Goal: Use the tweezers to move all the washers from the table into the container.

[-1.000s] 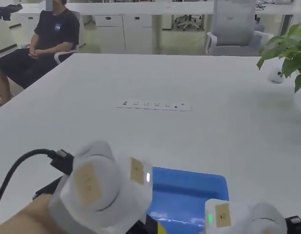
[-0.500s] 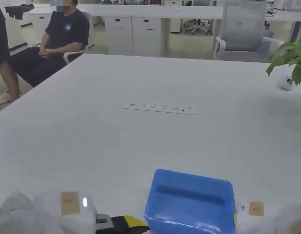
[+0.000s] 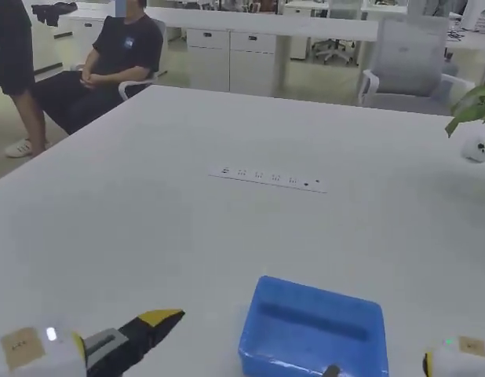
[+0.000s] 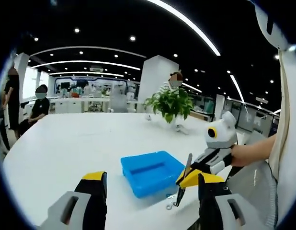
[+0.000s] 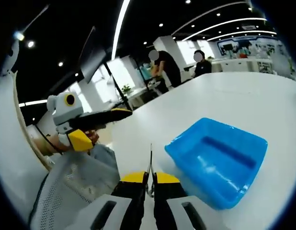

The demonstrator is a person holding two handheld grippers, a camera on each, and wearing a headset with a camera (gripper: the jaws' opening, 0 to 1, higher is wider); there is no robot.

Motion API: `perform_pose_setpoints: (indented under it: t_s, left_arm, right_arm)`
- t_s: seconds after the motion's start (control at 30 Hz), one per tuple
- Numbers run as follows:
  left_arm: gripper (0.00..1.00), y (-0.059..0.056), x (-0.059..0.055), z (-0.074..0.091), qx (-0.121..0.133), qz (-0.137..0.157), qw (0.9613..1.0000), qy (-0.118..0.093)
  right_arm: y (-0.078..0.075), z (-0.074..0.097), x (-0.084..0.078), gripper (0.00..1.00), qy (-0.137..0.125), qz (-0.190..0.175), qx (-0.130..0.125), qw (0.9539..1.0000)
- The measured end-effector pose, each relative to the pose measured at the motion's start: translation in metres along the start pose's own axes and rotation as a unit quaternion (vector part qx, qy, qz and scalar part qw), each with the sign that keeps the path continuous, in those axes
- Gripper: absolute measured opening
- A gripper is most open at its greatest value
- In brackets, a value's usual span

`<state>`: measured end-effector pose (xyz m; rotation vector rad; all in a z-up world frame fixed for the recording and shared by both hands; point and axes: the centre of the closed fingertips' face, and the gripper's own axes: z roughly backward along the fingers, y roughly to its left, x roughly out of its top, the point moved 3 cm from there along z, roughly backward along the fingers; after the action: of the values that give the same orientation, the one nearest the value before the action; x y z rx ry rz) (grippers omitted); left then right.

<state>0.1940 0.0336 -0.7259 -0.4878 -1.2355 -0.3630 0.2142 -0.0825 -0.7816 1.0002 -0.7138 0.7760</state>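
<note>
White table (image 3: 227,236), blue container (image 3: 313,330); left gripper (image 4: 150,178) jaws wide, empty; right gripper (image 5: 150,177) pinches thin tweezers (image 5: 151,158).

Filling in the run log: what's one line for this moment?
left gripper: open | right gripper: shut on tweezers | washers: on table beside container

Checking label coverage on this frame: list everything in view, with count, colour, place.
container: 1, blue, near table edge, between the grippers
washers: count unclear, greyish, on the table beside the container, at the tweezers' tip
tweezers: 1, dark, in the right gripper
table: 1, white
power strip: 1, white, mid-table
plant: 1, green, far table edge
chair: 1, grey, beyond the table
seated person: 1, dark shirt, beyond the table
standing person: 1, dark clothes, beside the seated one
left gripper: black, yellow tips, open
right gripper: same colours, shut on tweezers
</note>
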Motion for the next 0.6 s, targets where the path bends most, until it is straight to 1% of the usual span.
perform_pose_setpoints:
  t_s: [0.13, 0.17, 0.2, 0.27, 0.33, 0.37, 0.43, 0.5, 0.57, 0.6]
  left_arm:
    - [0.83, 0.004, 0.003, 0.004, 0.016, 0.005, 0.9998, -0.014]
    - [0.86, 0.005, 0.004, 0.003, 0.021, 0.003, 0.9996, -0.017]
    - [0.88, 0.005, 0.004, 0.003, 0.022, 0.001, 0.9996, -0.018]
    - [0.92, 0.004, 0.005, 0.003, 0.024, -0.009, 0.9994, -0.021]
    - [0.94, 0.004, 0.003, 0.002, 0.03, -0.028, 0.9991, -0.014]
    - [0.96, 0.003, 0.002, 0.001, 0.033, -0.038, 0.9987, -0.011]
    - [0.98, 0.004, 0.001, 0.001, 0.035, -0.053, 0.998, -0.005]
    - [0.99, 0.002, 0.0, 0.0, 0.034, -0.062, 0.9975, -0.004]
    - [0.99, 0.002, 0.0, 0.001, 0.034, -0.067, 0.9972, 0.0]
    - [0.99, 0.003, -0.001, 0.001, 0.038, -0.077, 0.9963, 0.002]
  right_arm:
    - [-0.004, 0.012, 0.01, 0.02, -0.021, -0.02, -0.005, 0.9996]
    - [-0.007, 0.016, 0.014, 0.02, -0.031, -0.025, -0.012, 0.9991]
    - [-0.008, 0.019, 0.016, 0.02, -0.034, -0.029, -0.013, 0.9989]
    - [-0.012, 0.027, 0.024, 0.02, -0.051, -0.038, -0.025, 0.9976]
    - [-0.016, 0.036, 0.031, 0.02, -0.065, -0.043, -0.032, 0.9964]
    - [-0.018, 0.041, 0.036, 0.02, -0.073, -0.04, -0.04, 0.9957]
    - [-0.022, 0.048, 0.042, 0.02, -0.08, -0.039, -0.05, 0.9948]
    - [-0.028, 0.055, 0.05, 0.02, -0.091, -0.033, -0.07, 0.9929]
    - [-0.032, 0.06, 0.055, 0.02, -0.096, -0.031, -0.078, 0.9918]
    - [-0.037, 0.062, 0.058, 0.02, -0.099, -0.028, -0.092, 0.9905]
